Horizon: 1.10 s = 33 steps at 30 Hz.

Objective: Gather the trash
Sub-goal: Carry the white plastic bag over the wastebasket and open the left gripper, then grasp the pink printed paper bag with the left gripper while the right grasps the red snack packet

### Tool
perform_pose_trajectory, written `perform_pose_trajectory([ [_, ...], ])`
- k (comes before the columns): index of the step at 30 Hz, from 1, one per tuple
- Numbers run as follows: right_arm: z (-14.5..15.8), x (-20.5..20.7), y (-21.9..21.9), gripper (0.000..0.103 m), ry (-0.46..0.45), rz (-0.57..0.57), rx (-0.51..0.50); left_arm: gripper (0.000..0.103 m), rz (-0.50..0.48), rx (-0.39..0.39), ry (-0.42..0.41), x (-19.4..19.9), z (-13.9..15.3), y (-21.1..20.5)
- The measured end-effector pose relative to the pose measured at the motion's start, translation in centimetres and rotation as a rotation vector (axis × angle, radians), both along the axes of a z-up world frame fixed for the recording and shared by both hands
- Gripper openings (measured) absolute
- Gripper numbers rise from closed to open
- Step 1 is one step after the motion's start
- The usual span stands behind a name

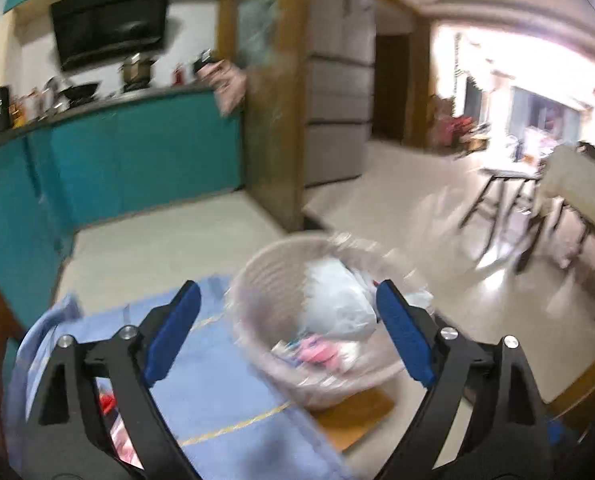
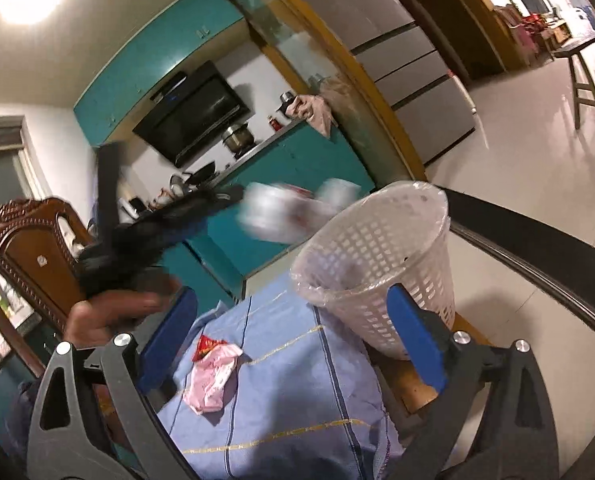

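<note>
Trash (image 2: pixel 297 212) airborne beside basket (image 2: pixel 381 248) only in right view; both fingers spread, empty.

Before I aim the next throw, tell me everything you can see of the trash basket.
The trash basket is white lattice plastic, round and tapering downward, lined with a clear plastic bag folded over its rim. It stands on a brown wooden surface at the edge of the blue cloth. Inside lie a crumpled white bag and pink wrappers. No claw touches it.
</note>
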State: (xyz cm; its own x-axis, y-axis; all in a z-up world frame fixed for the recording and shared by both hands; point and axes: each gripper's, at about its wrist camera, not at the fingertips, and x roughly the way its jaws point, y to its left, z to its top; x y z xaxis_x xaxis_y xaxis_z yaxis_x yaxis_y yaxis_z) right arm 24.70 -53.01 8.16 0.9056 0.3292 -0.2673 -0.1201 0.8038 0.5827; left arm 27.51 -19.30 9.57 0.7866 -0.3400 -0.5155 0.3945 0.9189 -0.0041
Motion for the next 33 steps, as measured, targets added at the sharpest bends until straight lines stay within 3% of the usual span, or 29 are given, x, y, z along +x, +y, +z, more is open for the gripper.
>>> perform_pose_trajectory([
  [4,0.2,0.3,1.4,0.093,-0.001,0.060,-0.065,0.090,0.033,0.045,0.001,-4.1,-3.4,4.8],
  [9,0.5,0.7,4.3,0.093,0.010,0.148,-0.143,0.093,0.167,0.078,0.021,-8.8,-6.6,13.7],
  [13,0.6,0.9,5.6,0.093,0.025,0.171,-0.155,0.093,0.229,0.083,0.119,-7.7,-9.3,17.2],
  [16,0.7,0.9,6.2,0.093,0.025,0.172,-0.169,0.092,0.201,0.130,0.177,-5.9,-11.4,17.3],
  [19,0.7,0.8,6.9,0.093,0.021,0.175,-0.198,0.084,0.171,0.145,0.256,-3.3,-13.3,16.5],
  [22,0.8,0.6,7.2,0.093,0.016,0.173,-0.234,0.071,0.171,0.126,0.280,-2.3,-14.3,16.6],
  [24,0.7,0.6,7.4,0.093,0.020,0.177,-0.251,0.020,0.147,0.070,0.315,-2.1,-14.1,16.7],
  [26,0.7,0.9,8.0,0.093,0.027,0.196,-0.275,0.014,0.165,0.055,0.289,-2.9,-12.7,16.9],
  [28,0.4,1.5,8.9,0.093,0.046,0.235,-0.289,0.012,0.153,-0.016,0.259,-4.0,-10.9,17.6],
  [31,0.0,3.2,11.1,0.093,0.084,0.303,-0.321,0.011,0.246,-0.090,0.092,-7.8,-6.8,19.7],
  [32,0.0,4.1,12.4,0.093,0.087,0.334,-0.345,0.011,0.329,-0.120,-0.012,-9.7,-5.1,21.0],
  [33,0.1,5.0,13.5,0.093,0.088,0.353,-0.367,0.011,0.373,-0.137,-0.064,-10.7,-4.3,21.7],
])
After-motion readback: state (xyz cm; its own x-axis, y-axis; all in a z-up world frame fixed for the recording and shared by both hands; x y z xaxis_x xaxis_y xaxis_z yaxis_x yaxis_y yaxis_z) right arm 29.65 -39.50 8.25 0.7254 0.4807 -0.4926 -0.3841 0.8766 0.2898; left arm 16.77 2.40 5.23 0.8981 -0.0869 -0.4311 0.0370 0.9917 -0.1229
